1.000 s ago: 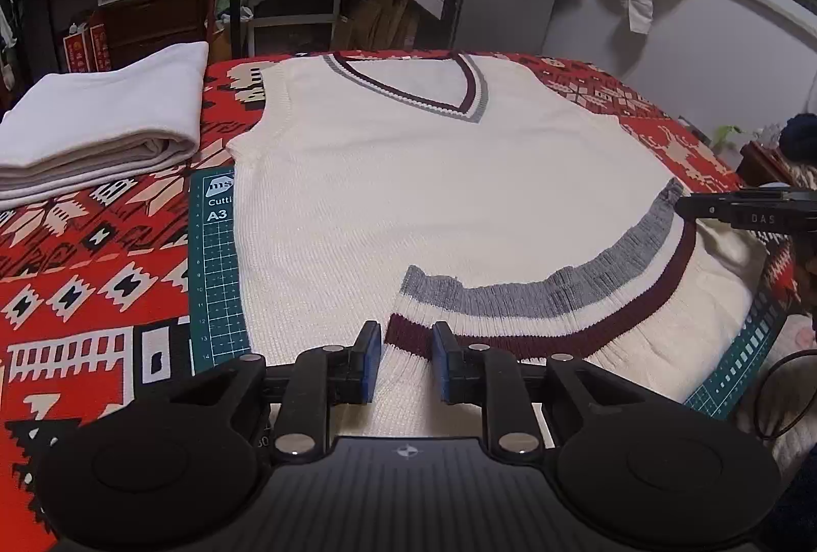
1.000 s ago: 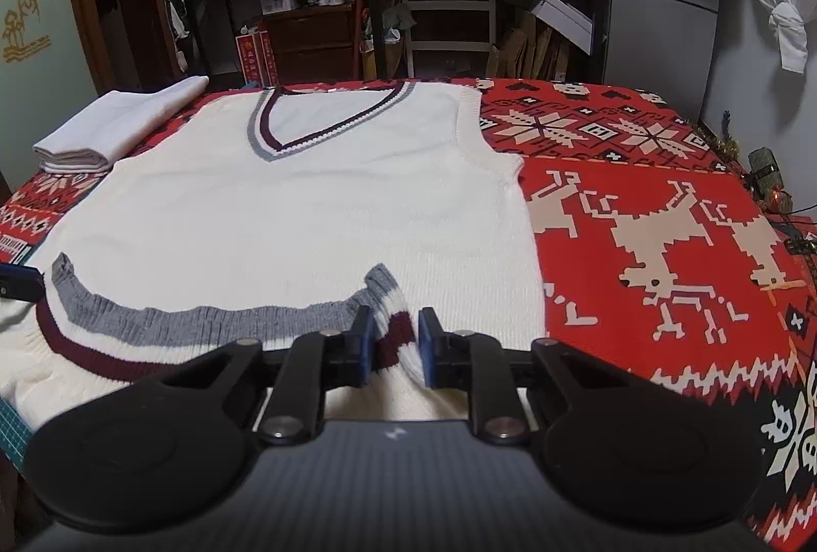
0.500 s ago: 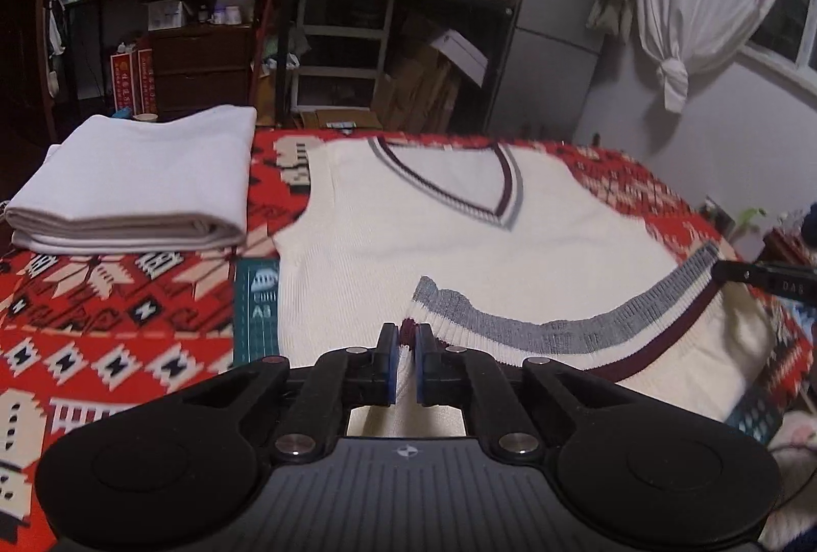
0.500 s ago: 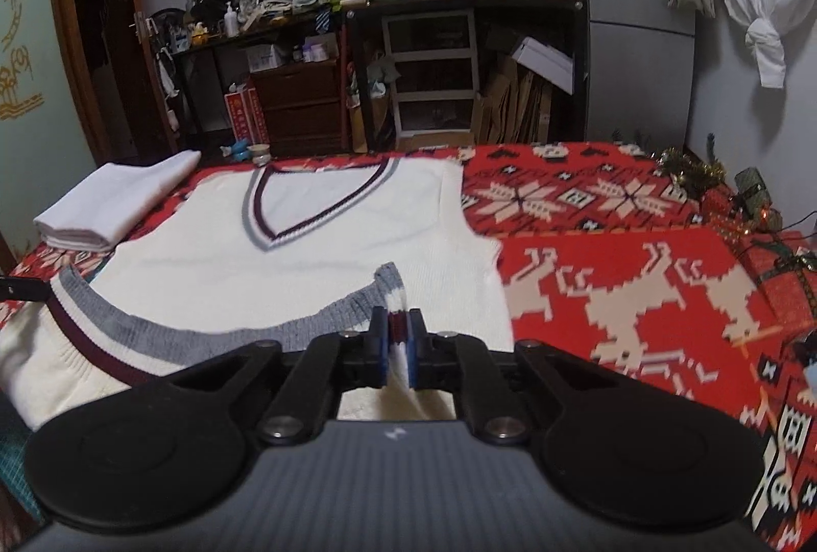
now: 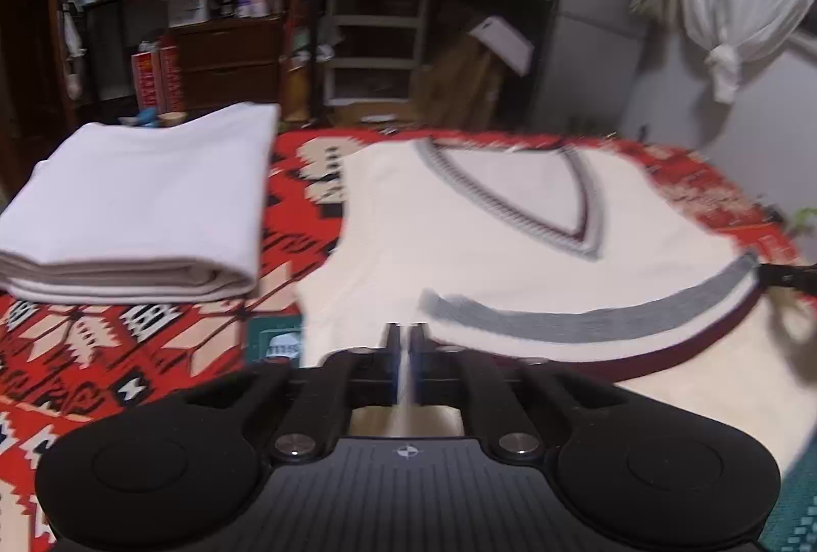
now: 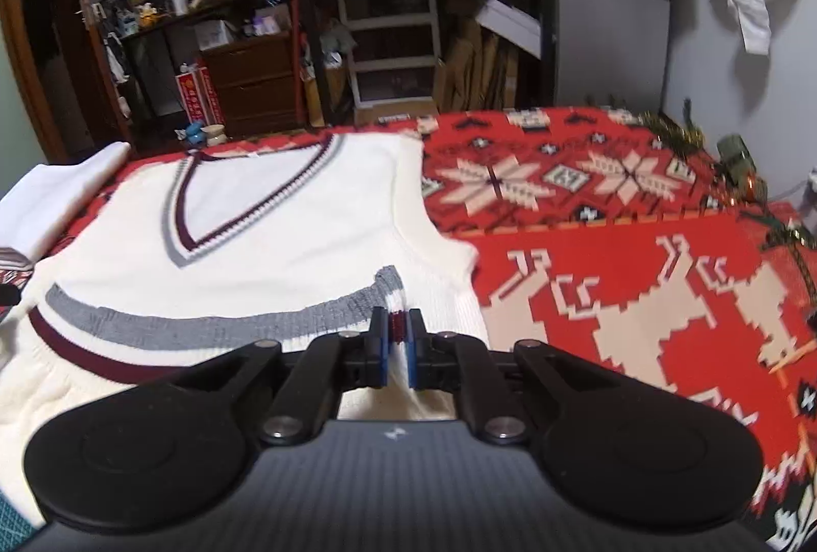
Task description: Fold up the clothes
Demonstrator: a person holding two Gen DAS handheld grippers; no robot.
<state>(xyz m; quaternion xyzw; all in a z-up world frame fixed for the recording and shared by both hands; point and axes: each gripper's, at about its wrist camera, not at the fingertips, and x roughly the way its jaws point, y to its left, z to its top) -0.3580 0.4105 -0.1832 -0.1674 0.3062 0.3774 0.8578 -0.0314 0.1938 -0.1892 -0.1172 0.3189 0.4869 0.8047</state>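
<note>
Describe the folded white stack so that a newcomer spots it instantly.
Start at the red patterned blanket covering the surface. At its far left, beside the cream V-neck vest, lies the folded white stack. Unlike the vest, it is plain, without stripes or trim.

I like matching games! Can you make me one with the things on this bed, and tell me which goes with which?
Things:
1. knitted vest
2. folded white cloth
3. patterned blanket
4. green cutting mat

Descriptions:
A. red, with snowflakes and reindeer
B. hem pinched by the left hand-held gripper and the right hand-held gripper
C. peeking out under the vest
D. stacked to the left of the vest

Pairs: 1-B, 2-D, 3-A, 4-C
</note>
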